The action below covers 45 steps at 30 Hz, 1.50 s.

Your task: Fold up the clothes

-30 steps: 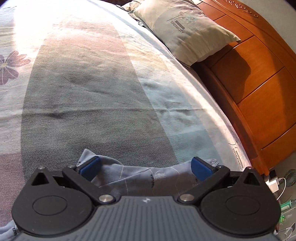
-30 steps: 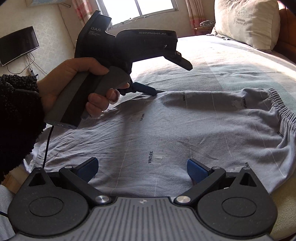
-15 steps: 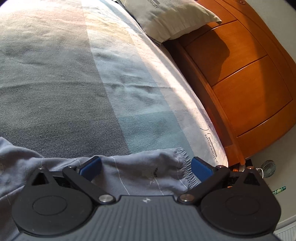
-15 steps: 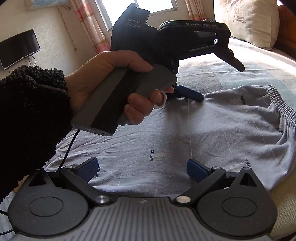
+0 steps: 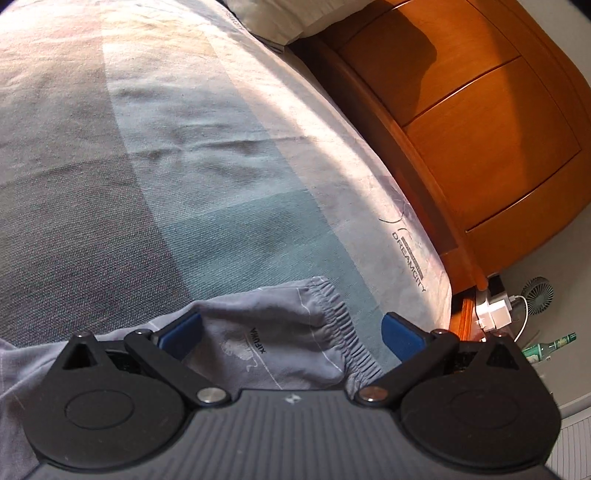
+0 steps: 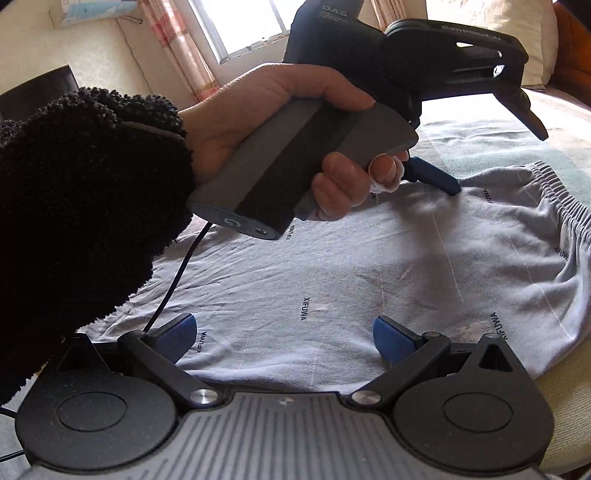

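Note:
A grey garment (image 6: pixel 332 266) printed with small XIFUWA words lies spread flat on the striped bedsheet (image 5: pixel 184 166). Its elastic waistband (image 6: pixel 565 206) is at the right end. In the left wrist view my left gripper (image 5: pixel 291 328) is open over the garment's far corner (image 5: pixel 266 343), beside the gathered waistband (image 5: pixel 343 321). The right wrist view shows a hand (image 6: pixel 280 122) in a black fleece sleeve holding that gripper, with one of its blue fingers (image 6: pixel 436 179) touching the cloth. My right gripper (image 6: pixel 284 332) is open just above the garment's near edge, with nothing between its fingers.
A wooden headboard (image 5: pixel 480 129) runs along the bed's right side, with a pillow (image 6: pixel 491 22) against it. On the floor past the mattress corner are a small fan (image 5: pixel 539 295), a white plug block (image 5: pixel 493 308) and a green bottle (image 5: pixel 546 349). A window (image 6: pixel 240 26) is behind.
My left gripper has travelled right along the garment's far edge to the waistband corner, staying open. The right gripper has hardly moved.

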Available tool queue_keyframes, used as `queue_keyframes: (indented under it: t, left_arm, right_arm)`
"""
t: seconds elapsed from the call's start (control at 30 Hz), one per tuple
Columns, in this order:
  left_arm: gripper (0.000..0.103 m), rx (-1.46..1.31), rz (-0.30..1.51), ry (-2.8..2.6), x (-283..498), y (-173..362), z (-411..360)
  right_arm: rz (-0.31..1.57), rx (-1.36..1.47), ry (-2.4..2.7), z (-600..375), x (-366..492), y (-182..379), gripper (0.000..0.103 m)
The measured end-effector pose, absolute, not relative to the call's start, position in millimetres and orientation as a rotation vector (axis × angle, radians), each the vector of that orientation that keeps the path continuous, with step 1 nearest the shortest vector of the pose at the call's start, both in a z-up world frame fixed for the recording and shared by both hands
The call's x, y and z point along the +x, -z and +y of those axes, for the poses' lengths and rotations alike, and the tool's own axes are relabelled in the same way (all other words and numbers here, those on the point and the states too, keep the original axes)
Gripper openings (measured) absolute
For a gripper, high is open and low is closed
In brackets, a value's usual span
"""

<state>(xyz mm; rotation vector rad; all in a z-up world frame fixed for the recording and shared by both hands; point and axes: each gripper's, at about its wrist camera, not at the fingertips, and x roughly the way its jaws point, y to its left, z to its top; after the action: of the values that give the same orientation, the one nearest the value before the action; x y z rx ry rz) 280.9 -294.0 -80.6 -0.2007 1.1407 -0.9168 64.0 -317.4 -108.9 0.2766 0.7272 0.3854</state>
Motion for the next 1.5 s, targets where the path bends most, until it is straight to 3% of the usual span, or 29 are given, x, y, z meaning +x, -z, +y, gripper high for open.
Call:
queue_keyframes:
  t: [0.4, 0.63, 0.73, 0.8, 1.13, 1.5]
  left_arm:
    - [0.102, 0.135, 0.993, 0.635, 189, 9, -157]
    - [0.102, 0.122, 0.996, 0.462, 134, 58, -78]
    - [0.102, 0.193, 0.996, 0.417, 114, 93, -73]
    - [0.102, 0.258, 0.899, 0.415, 96, 100, -74]
    - [0.102, 0.161, 0.715, 0.343, 68, 113, -61]
    - [0.102, 0.205, 0.716, 0.229, 67, 89, -62]
  right_arm:
    - [0.695, 0.338, -0.365, -325, 66, 109, 0.103]
    - [0.639, 0.382, -0.255, -334, 65, 108, 0.103]
    - [0.672, 0.344, -0.243, -328, 69, 110, 0.103]
    - [0.68, 0.309, -0.239, -324, 70, 112, 0.103]
    - [0.696, 0.191, -0.223, -310, 72, 117, 0.103]
    - [0.694, 0.214, -0.235, -315, 72, 116, 0.103]
